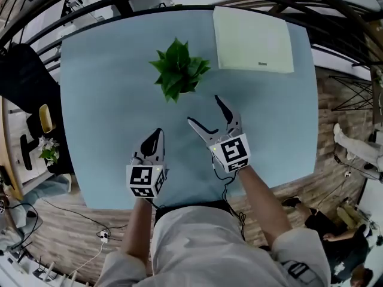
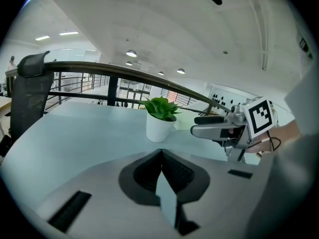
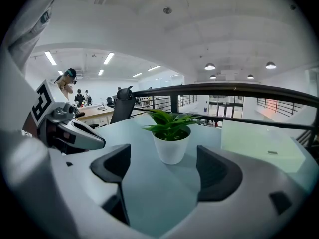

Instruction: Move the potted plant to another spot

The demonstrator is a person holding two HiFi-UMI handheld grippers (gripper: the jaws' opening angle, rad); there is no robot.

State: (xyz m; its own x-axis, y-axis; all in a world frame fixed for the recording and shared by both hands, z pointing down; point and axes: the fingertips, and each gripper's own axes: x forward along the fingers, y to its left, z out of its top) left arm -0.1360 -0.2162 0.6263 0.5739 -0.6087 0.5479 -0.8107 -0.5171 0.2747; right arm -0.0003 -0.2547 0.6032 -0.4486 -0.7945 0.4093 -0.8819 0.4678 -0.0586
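The potted plant (image 1: 178,70) stands upright on the pale blue bench (image 1: 102,106), toward its far side and just left of a flat pale-green panel (image 1: 252,39) lying near the far right corner. The right gripper (image 1: 204,109) points at the plant with its jaws spread wide. The white pot sits ahead of them, lined up with the gap but not touched. The left gripper (image 1: 157,135) hangs lower and nearer the person, with its jaws closed together on nothing.

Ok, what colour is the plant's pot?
The pot is plain white, clearest in the right gripper view.
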